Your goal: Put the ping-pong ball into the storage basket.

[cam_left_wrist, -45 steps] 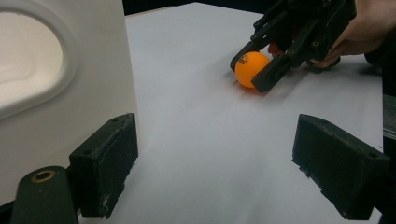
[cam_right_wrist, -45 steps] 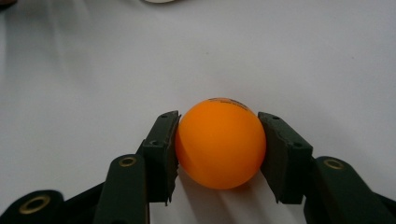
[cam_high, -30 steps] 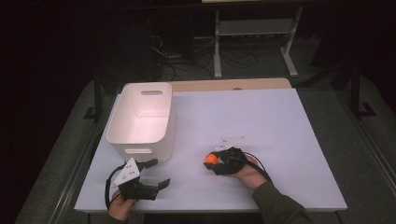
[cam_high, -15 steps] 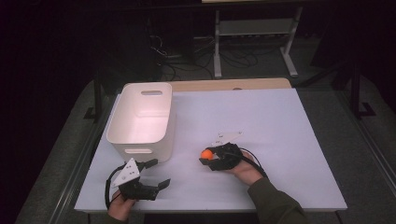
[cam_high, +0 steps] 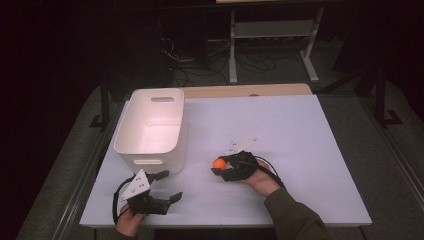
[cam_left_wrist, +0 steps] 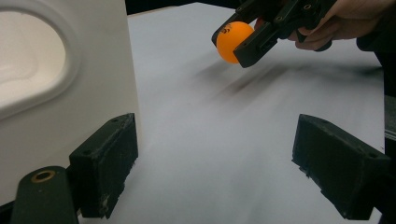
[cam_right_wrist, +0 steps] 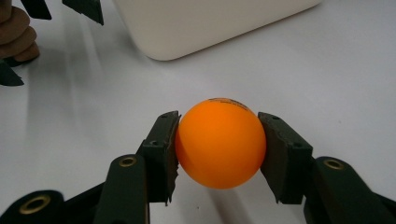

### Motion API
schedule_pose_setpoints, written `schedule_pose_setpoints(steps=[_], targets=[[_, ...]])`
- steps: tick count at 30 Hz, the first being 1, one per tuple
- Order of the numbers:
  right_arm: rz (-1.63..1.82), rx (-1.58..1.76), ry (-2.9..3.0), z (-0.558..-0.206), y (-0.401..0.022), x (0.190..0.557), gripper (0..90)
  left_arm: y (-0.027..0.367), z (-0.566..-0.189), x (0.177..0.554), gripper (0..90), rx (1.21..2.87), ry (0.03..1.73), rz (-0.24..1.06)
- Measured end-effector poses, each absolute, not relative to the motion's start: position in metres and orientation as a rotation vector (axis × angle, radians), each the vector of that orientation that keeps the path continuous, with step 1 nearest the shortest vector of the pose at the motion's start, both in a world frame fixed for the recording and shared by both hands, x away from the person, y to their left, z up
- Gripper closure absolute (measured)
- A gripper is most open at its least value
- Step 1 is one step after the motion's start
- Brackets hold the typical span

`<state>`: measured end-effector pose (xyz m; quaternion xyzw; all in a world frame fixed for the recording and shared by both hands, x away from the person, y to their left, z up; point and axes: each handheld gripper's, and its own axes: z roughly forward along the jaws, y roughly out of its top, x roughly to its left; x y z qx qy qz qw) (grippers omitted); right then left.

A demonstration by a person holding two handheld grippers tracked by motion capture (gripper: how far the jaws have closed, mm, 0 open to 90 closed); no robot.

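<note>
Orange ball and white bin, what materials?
Small orange ball in the right claw: likely celluloid or plastic, matte and smooth, with black print like a ping-pong ball. White rectangular bin: apparently moulded plastic, satin finish, rounded corners, cut-out handle.

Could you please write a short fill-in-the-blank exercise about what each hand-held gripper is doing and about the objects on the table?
1. The right hand-held gripper is shut on an orange ____.
2. The left hand-held gripper has its jaws ____ and holds nothing.
3. The white bin stands on the person's ____ side of the table.
4. The inside of the white bin looks ____.

Missing words: ball; open; left; empty
</note>
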<state>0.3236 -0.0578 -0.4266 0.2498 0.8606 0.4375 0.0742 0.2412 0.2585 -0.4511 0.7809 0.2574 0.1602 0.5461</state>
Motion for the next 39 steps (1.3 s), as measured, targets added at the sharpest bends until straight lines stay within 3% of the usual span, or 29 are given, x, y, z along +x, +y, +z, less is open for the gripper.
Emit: schedule_pose_setpoints(steps=[39], targets=[[1.331,0.676,2.624,-0.421,-0.025,0.332,49.7,0.258,-0.451,0.241,14.1,1.851,0.605,0.381]])
